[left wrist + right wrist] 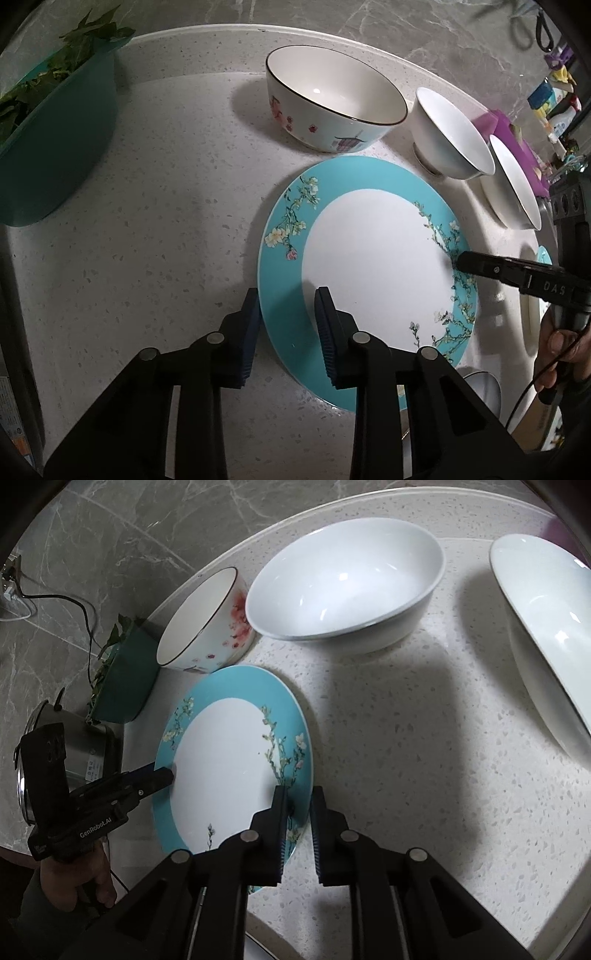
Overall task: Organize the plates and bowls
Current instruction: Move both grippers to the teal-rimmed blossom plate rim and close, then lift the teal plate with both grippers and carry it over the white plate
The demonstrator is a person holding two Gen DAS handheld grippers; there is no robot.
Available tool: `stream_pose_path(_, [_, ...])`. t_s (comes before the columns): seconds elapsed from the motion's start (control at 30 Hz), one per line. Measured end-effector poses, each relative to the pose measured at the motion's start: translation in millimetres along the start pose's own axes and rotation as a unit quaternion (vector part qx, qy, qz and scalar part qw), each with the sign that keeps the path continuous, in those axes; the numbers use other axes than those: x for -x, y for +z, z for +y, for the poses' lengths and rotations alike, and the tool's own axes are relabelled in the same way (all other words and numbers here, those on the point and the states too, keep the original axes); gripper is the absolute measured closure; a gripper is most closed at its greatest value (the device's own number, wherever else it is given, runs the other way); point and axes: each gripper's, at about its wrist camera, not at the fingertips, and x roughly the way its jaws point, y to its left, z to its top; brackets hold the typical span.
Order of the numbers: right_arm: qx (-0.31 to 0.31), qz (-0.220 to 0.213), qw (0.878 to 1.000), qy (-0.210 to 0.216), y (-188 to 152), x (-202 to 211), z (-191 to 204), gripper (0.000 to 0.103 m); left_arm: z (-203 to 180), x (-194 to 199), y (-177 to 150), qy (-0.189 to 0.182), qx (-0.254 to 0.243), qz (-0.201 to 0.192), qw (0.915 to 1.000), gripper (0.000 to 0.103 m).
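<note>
Turquoise-rimmed plate [369, 266] with flower sprays, flat on speckled pale surface [166, 221]. Left tongs [288, 325] astride near-left rim, one pad outside the edge, one over the white centre; narrow gap, contact with rim not clear. Right tongs [298, 821] astride opposite rim, nearly closed; firm clamp cannot be confirmed. Behind plate: flowered bowl [332, 99] with dark rim line, just beside plate edge. Two plain white bowls [347, 583] to its right, upright and empty, first [448, 136] near plate, second [513, 184] beyond. Green basin [55, 147] of leafy greens far left, well apart.
</note>
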Motion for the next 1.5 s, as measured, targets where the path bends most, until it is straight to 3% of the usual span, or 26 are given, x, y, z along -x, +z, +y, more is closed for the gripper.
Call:
stream_pose_path(0.37, [-0.002,-0.014,1.000,-0.009,4,14,9,0.089,-11,13,1,-0.004,-0.002,0.000,1.0000,0.076])
stream_pose_path(0.87, [-0.017,-0.023,1.000,-0.009,-10,48,19,0.089,-24,59,-9,-0.014,-0.004,0.007,0.9999,0.076])
stream_pose_path(1.5, [-0.032,-0.029,0.999,-0.017,-90,94,31,0.089,-55,115,-107,-0.030,-0.029,0.019,0.9989,0.076])
